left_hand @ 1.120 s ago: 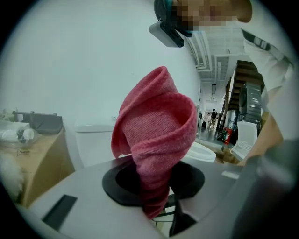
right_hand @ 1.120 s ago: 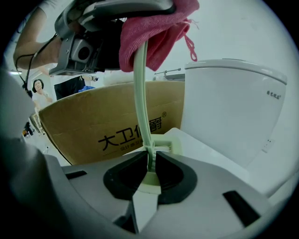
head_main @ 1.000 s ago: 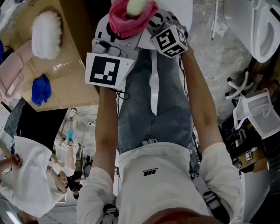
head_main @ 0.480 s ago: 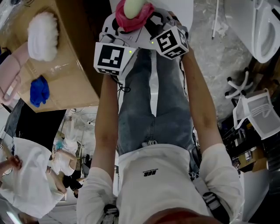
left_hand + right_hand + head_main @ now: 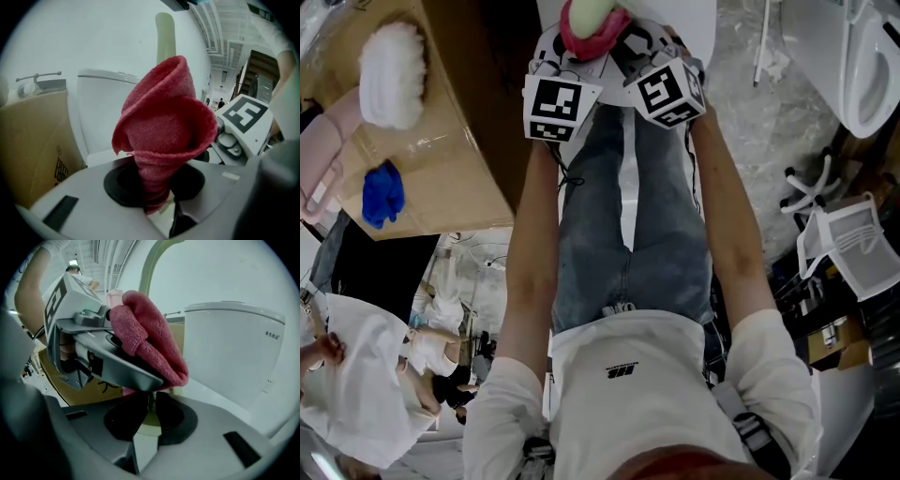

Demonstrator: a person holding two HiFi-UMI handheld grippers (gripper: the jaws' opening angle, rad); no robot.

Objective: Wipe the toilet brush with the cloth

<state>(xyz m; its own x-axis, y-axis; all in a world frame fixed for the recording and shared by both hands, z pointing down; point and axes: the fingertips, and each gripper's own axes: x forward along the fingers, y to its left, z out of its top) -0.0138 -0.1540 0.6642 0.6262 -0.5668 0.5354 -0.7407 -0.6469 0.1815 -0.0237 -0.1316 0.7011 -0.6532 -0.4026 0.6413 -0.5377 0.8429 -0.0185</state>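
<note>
The left gripper (image 5: 158, 206) had its jaws clamped on the red cloth (image 5: 164, 126). The cloth was wrapped like a cone around the pale green handle of the toilet brush (image 5: 165, 33), which stood upright in front of the white toilet tank (image 5: 101, 110). The right gripper (image 5: 149, 414) had its jaws closed on that handle just below the cloth. On the closed top of the cardboard box (image 5: 441, 178), a white fluffy duster (image 5: 391, 73) lay near the far edge and a small blue bundle (image 5: 382, 192) near the near edge.
</note>
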